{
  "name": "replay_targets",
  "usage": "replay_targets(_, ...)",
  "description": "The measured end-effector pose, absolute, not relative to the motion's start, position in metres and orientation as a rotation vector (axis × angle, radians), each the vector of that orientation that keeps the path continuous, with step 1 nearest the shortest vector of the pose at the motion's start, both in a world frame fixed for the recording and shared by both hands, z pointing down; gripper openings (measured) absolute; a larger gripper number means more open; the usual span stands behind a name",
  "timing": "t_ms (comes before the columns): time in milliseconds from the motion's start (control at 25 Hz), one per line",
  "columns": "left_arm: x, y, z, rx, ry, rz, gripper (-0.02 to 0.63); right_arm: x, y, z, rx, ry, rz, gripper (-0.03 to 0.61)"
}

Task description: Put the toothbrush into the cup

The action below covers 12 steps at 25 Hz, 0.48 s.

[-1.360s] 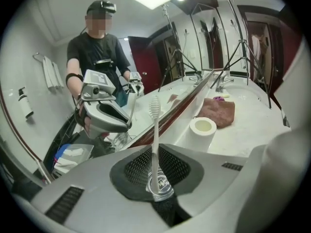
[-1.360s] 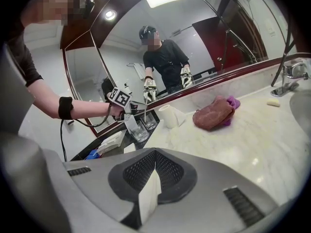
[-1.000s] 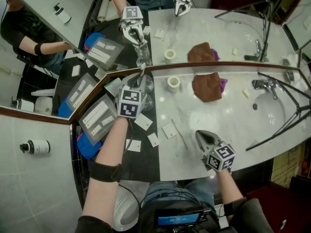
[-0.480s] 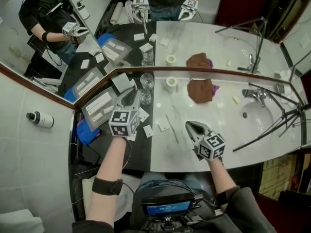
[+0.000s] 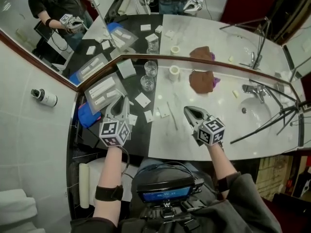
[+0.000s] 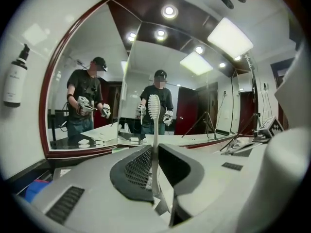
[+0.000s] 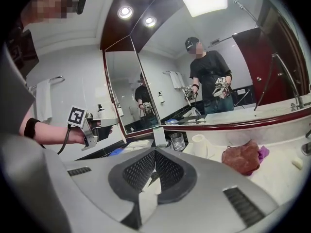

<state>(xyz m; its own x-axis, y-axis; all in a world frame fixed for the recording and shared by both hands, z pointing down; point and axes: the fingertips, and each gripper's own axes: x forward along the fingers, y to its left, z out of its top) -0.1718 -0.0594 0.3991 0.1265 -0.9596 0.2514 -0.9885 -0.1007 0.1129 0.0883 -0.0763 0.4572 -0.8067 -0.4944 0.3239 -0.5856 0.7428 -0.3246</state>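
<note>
My left gripper [image 5: 121, 107] hovers over the dark left part of the counter, shut on a white toothbrush [image 6: 154, 111]. In the left gripper view the brush stands upright between the jaws [image 6: 154, 154], bristle head on top. Two clear glass cups [image 5: 150, 68] [image 5: 147, 83] stand by the mirror, ahead of that gripper and apart from it. One glass [image 7: 178, 141] also shows in the right gripper view. Over the white marble hangs my right gripper [image 5: 187, 111], shut with nothing between its jaws [image 7: 154, 152].
A white paper cup [image 5: 174, 72] and a brown cloth [image 5: 201, 81] lie near the mirror. Small white sachets [image 5: 143, 100] and clear packet trays [image 5: 103, 88] sit around the left gripper. A thin stick [image 5: 172, 116] lies mid-counter. Tap [image 5: 252, 88], basin [image 5: 260, 114] and black tripod legs [image 5: 265, 125] are at the right.
The left gripper has drawn back from the glasses by the mirror toward the counter's front, rising and rolling, with the toothbrush still in it. The right gripper rose a little.
</note>
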Motion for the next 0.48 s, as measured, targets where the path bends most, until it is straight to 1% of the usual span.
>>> replay_targets(120, -0.176, -0.040, 0.403, 2.147, -1.922, 0.223, 0.049, 0.089, -0.074, 0.455, 0.848, -2.729, 0.615, 0.017)
replay_targets(280, -0.165, -0.026, 0.418, 2.214, -1.875, 0.407, 0.049, 0.091, -0.068, 0.457, 0.862, -2.729, 0.633, 0.017)
replay_targets(480, -0.118, -0.021, 0.449, 2.342, -1.654, 0.671, 0.049, 0.097, -0.062, 0.468, 0.892, -2.713, 0.671, 0.017)
